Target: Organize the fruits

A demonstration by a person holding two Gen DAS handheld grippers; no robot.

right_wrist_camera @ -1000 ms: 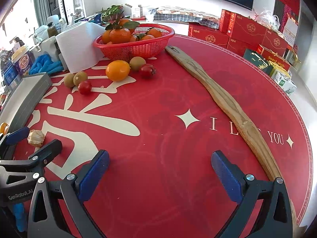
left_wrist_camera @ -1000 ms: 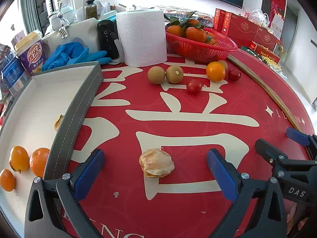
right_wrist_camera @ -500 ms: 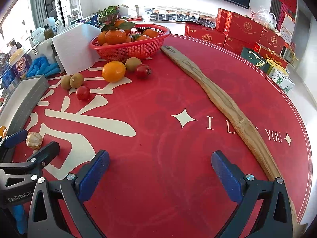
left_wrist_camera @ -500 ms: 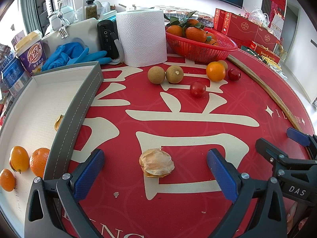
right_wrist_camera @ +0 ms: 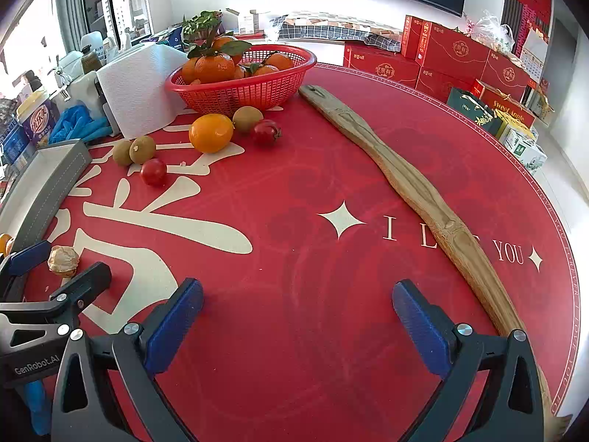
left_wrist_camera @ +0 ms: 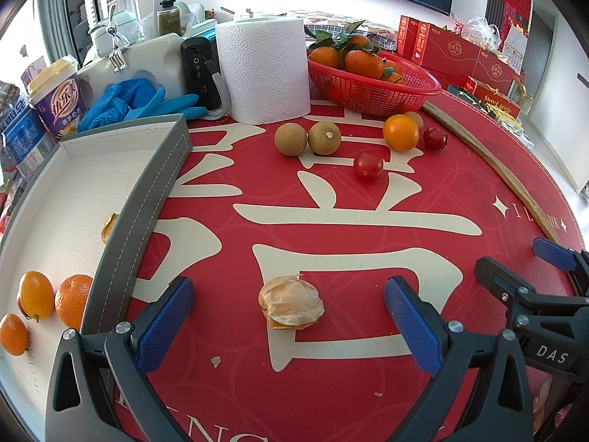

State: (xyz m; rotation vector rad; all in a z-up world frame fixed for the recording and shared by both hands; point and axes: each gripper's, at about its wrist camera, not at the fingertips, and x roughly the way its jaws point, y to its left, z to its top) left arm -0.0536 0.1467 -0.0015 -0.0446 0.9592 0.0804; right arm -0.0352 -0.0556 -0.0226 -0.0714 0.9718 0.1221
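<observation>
So both grippers are wide open and holding nothing. The left gripper (left_wrist_camera: pixel 289 326) sits low over the red mat (left_wrist_camera: pixel 368 191), and a papery husked fruit (left_wrist_camera: pixel 291 304) lies on the mat right between its blue pads, touching neither. Just to the left is the grey-rimmed tray (left_wrist_camera: pixel 147 199) with three small oranges (left_wrist_camera: pixel 70 300) at its near end and a bit of husk (left_wrist_camera: pixel 108 226) against its inner wall. The right gripper (right_wrist_camera: pixel 296 326) hangs over bare mat off to the right, with the long wooden stick (right_wrist_camera: pixel 416 191) running along its right side.

Further out there's a loose bunch of fruit: a cherry tomato (left_wrist_camera: pixel 368 165), two brown kiwi-looking fruits (left_wrist_camera: pixel 307 138) touching each other, then a bigger orange (left_wrist_camera: pixel 400 132) with a second tomato (left_wrist_camera: pixel 434 138) just to its right and a greenish fruit (right_wrist_camera: pixel 247 119) behind it. Beyond those sits the red basket (left_wrist_camera: pixel 371 88) full of leafy tangerines, with a paper towel roll (left_wrist_camera: pixel 263 70) just left of it and blue gloves (left_wrist_camera: pixel 136 103) further left.
</observation>
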